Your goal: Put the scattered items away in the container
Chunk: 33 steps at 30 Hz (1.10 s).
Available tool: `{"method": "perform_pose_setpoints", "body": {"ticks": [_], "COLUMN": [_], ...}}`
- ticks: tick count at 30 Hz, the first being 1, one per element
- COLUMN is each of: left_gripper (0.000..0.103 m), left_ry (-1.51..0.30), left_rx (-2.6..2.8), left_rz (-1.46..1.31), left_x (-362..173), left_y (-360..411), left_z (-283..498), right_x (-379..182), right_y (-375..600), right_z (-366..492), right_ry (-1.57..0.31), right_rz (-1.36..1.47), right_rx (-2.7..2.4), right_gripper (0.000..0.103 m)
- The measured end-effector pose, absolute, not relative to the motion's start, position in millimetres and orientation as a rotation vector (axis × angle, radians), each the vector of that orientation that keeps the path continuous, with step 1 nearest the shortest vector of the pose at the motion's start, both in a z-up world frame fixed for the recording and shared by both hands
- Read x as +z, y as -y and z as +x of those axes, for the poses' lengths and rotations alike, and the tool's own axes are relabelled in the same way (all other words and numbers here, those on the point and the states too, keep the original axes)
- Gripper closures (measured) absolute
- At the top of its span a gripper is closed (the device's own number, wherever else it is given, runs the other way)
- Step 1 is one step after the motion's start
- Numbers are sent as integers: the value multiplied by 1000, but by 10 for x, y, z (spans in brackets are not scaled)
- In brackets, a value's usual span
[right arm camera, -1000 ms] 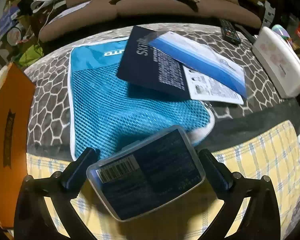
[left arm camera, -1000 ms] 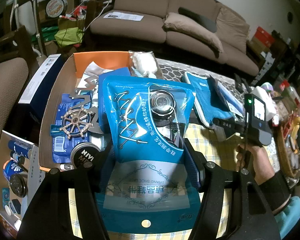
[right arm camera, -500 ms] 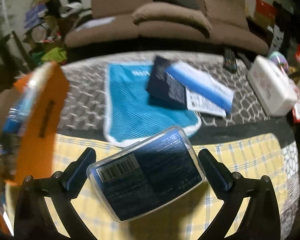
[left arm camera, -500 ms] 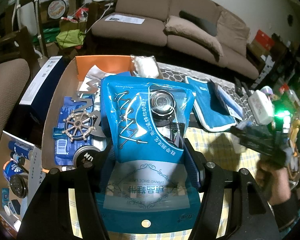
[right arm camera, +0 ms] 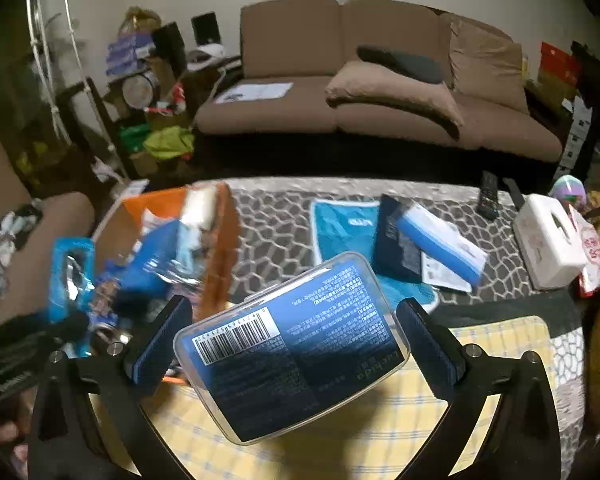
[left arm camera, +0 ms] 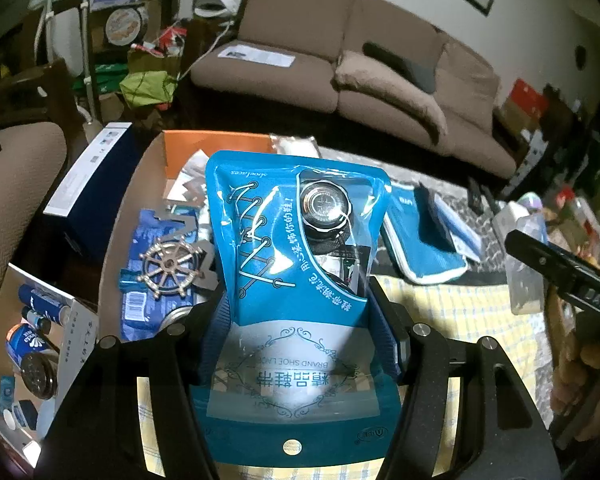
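My left gripper (left arm camera: pixel 300 320) is shut on a blue shoelace pouch (left arm camera: pixel 292 248) with a round black item inside, held up just right of the orange cardboard box (left arm camera: pixel 212 146). The box holds a ship's wheel ornament (left arm camera: pixel 170 270), blue packets and a tin. My right gripper (right arm camera: pixel 290 340) is shut on a clear plastic case (right arm camera: pixel 296 344) with a dark blue barcode label, held above the yellow checked cloth (right arm camera: pixel 480 420). The box also shows, blurred, at the left of the right wrist view (right arm camera: pixel 216 248). The right gripper's body (left arm camera: pixel 560 272) shows at the left wrist view's right edge.
A blue mesh pouch (right arm camera: pixel 340 232), a dark booklet (right arm camera: pixel 396 244) and a blue-white packet (right arm camera: pixel 440 240) lie on the patterned table cover. A white tissue box (right arm camera: pixel 548 240) and a remote (right arm camera: pixel 488 196) sit at right. A brown sofa (right arm camera: pixel 380 112) stands behind.
My right gripper has lifted and pulled back with the plastic case and swung left, bringing the box into its view. My left gripper has held the pouch almost still.
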<state>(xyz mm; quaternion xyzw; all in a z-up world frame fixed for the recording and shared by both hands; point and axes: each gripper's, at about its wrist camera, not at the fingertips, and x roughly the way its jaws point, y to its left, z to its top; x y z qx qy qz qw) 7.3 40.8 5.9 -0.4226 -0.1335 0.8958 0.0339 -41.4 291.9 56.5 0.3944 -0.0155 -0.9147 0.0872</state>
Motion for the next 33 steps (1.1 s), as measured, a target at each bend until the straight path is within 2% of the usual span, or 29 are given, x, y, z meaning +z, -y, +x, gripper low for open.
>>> {"method": "perform_pose_setpoints", "body": {"ticks": [18,33], "left_gripper": [43,43], "left_ry": [640,666], "left_rx": [2819,2817], "left_rz": [-1277,-1483], "left_x": [155,-206], "left_y": [304,652], "left_z": [14,-176], "right_x": [921,230], "right_y": [-2076,-1458], "right_z": [-607,-1014], "right_ry": [103,80], "right_rz": [1050,1214], "right_rx": [-2588,-2469], "right_gripper": [0,0]}}
